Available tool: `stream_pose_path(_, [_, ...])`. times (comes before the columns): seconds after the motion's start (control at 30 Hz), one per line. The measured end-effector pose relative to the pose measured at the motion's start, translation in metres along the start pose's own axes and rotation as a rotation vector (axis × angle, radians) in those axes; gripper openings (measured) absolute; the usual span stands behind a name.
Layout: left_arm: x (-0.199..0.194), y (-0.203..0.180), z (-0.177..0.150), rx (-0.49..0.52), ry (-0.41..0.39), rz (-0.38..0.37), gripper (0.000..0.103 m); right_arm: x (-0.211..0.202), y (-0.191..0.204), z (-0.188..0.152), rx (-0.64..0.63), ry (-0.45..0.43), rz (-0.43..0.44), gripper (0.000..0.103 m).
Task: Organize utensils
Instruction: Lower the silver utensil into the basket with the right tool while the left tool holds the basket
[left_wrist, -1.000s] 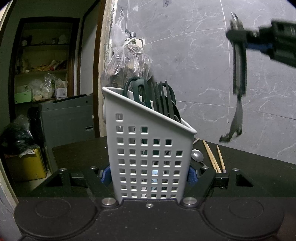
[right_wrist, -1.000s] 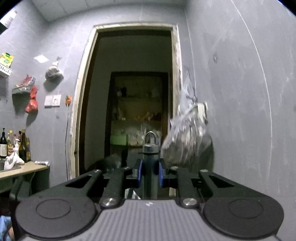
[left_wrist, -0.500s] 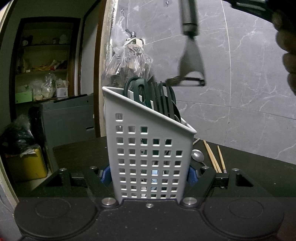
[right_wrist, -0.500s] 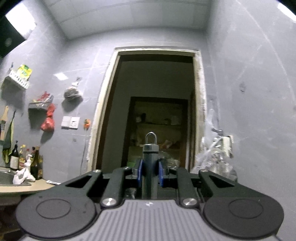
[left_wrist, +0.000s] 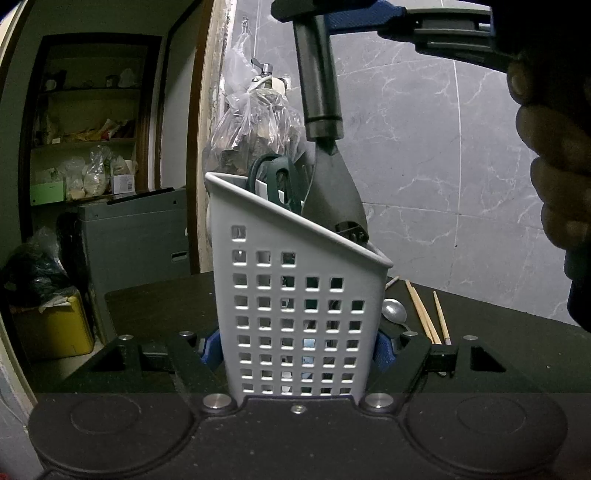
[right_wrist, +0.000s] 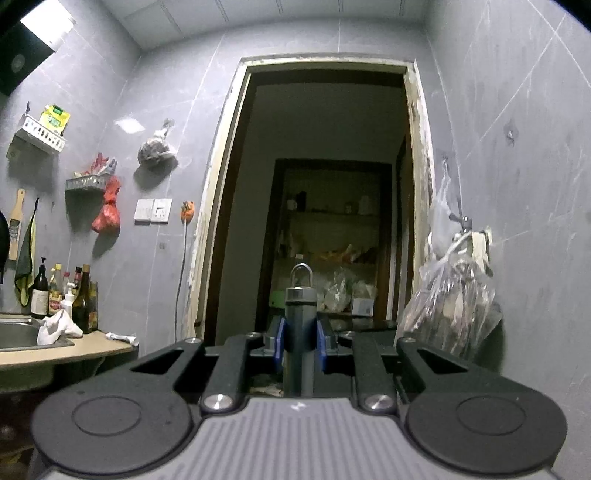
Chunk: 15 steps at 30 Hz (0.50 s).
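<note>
Left gripper (left_wrist: 299, 350) clamps the white caddy (left_wrist: 295, 314) mid-frame while the right gripper (right_wrist: 299, 347) pinches the peeler (left_wrist: 328, 177) by its stiff, slick metal handle, head already dipping into the caddy, so grab high.

Caddy (left_wrist: 295, 295) mouth is crowded: scissors (left_wrist: 275, 177) fill the back/high corner, peeler (left_wrist: 330, 184) comes down thru the lower front part, w/ the right gripper (left_wrist: 314, 9) clamped on its handle right above, so access from above is blocked. Left gripper (left_wrist: 297, 349) pads squeeze the caddy on both sides, no gap there. Right of caddy, spoon (left_wrist: 394, 310) and chopsticks (left_wrist: 424, 314) lie on the counter (left_wrist: 498, 332) close by; further right the counter is bare. Bag (left_wrist: 255, 118) hangs on the wall (left_wrist: 424, 166) just behind the caddy, narrowing room at the back.
</note>
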<state>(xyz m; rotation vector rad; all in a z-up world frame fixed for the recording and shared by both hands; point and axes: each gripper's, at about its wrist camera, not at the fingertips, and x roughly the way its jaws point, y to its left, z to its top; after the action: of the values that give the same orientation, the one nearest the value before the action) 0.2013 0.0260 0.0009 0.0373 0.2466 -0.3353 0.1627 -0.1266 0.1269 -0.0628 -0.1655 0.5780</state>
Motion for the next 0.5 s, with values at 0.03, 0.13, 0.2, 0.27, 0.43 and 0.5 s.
stream_pose_path(0.03, [-0.0001, 0.0, 0.0001, -0.001, 0.0, 0.0, 0.077, -0.0008, 0.0004, -0.0011, -0.004, -0.003, 0.0, 0.02])
stream_pose_path(0.13, [-0.0001, -0.0001, -0.0002, 0.0, 0.0, 0.001, 0.077, -0.0032, 0.0014, -0.0022, -0.006, -0.005, 0.004, 0.02])
stream_pose_path(0.2, [0.0, -0.0001, 0.0001, -0.001, 0.001, 0.001, 0.077, -0.0043, 0.0016, -0.0026, -0.007, -0.008, 0.002, 0.02])
stream_pose_path(0.27, [0.0002, -0.0002, 0.0, 0.0, 0.0, 0.0, 0.077, -0.0045, 0.0007, -0.0012, 0.009, -0.006, 0.004, 0.02])
stream_pose_path(0.43, [0.0001, -0.0002, 0.0, 0.0, 0.0, 0.0, 0.077, -0.0033, -0.0043, 0.0017, 0.032, -0.005, 0.008, 0.02])
stream_pose_path(0.5, [0.0, -0.0001, -0.0001, 0.0, 0.0, 0.0, 0.077, -0.0025, -0.0043, 0.0006, 0.03, 0.007, 0.008, 0.02])
